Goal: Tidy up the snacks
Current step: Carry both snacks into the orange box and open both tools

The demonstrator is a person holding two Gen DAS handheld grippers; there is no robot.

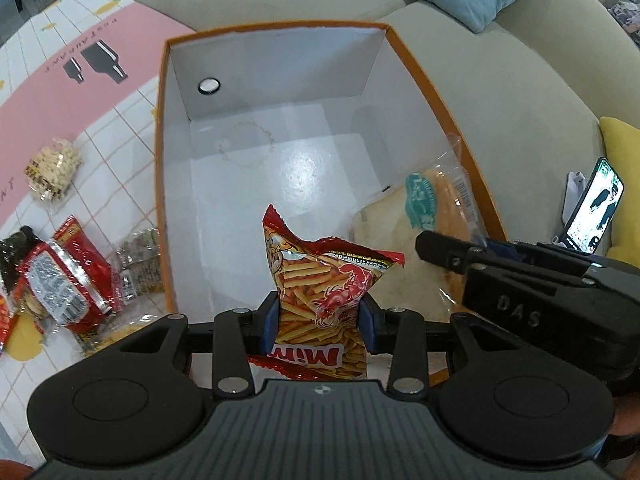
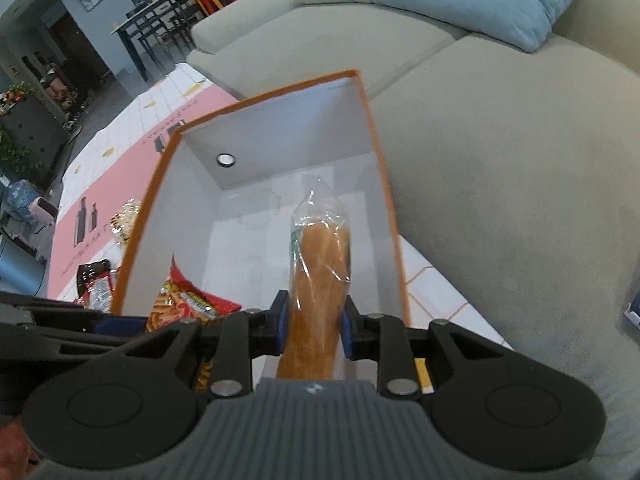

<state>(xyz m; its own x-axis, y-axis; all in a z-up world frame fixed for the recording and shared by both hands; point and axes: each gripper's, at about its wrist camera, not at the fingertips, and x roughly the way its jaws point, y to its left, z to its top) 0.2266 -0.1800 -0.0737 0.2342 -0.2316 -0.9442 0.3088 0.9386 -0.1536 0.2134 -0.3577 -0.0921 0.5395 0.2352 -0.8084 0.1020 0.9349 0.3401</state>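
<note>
The left claw (image 1: 319, 320) grips a red snack bag (image 1: 320, 280) over the open box (image 1: 160, 160). Beside it, the right claw (image 2: 314, 326) holds wrapped bread (image 2: 320, 280).

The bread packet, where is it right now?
In the right wrist view, the bread packet sits between the right gripper's jaws over the orange box, right of the shrimp-stick bag.

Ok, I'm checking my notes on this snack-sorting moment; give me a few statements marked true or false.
1. The left gripper holds a red shrimp-stick bag. True.
2. The right gripper is empty. False: a clear-wrapped bread pack sits between its fingers.
3. The orange box has a white inside. True.
4. Every snack is already boxed. False: the red packets and popcorn bag lie on the mat outside.
</note>
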